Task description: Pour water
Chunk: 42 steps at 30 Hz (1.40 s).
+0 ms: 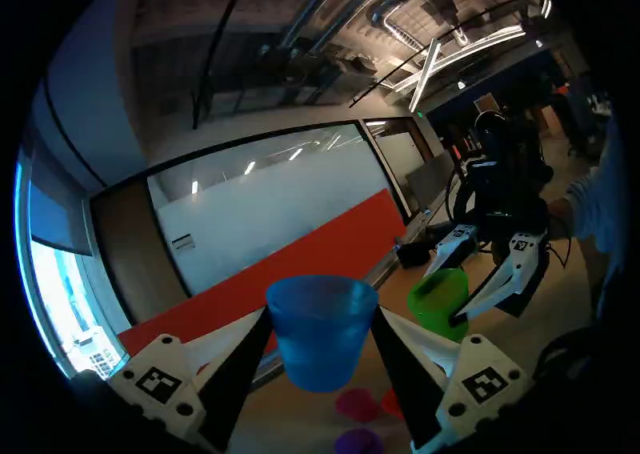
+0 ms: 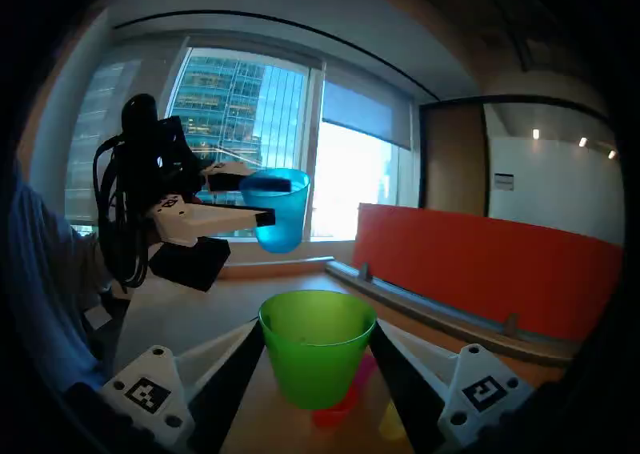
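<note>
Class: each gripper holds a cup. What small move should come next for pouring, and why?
Probably carry the blue cup, held in the left gripper, sideways until it is over the green cup in the right gripper. It hangs higher but off to one side, both roughly upright, so tilting now would likely miss.

Cup [image 1: 322, 338] within left gripper [image 1: 321, 314], above table [image 1: 296, 418]

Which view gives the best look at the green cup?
Right gripper view: green cup is close, centered, whole rim visible, clamped in the right gripper. Left gripper view shows it small, farther off, partly covered.
</note>
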Available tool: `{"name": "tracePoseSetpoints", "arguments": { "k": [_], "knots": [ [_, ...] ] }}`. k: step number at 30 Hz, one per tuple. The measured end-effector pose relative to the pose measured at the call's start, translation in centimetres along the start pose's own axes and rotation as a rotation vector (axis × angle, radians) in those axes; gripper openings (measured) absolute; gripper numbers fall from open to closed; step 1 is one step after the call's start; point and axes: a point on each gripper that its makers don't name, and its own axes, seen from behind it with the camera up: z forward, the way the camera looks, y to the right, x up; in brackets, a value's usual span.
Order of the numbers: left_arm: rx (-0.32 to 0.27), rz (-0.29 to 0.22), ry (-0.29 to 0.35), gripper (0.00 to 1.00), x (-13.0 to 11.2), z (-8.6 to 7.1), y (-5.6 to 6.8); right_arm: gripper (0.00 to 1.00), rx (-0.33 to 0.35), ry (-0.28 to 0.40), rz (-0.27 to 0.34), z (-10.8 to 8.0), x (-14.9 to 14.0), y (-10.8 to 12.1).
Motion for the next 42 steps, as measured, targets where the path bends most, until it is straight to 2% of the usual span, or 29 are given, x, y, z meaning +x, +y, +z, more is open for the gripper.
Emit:
{"name": "tracePoseSetpoints", "arguments": {
  "k": [10, 42],
  "knots": [
    [0.021, 0.149, 0.000, 0.85, 1.5, 0.2, -0.2, 0.91, 0.046, 0.008, 0.001, 1.3, 0.0, -1.7],
    [0.048, 0.508, 0.004, 0.85, 4.5, 1.1, 0.0, 0.91, 0.118, 0.003, 0.009, 3.0, -1.0, -3.9]
  ]
}}
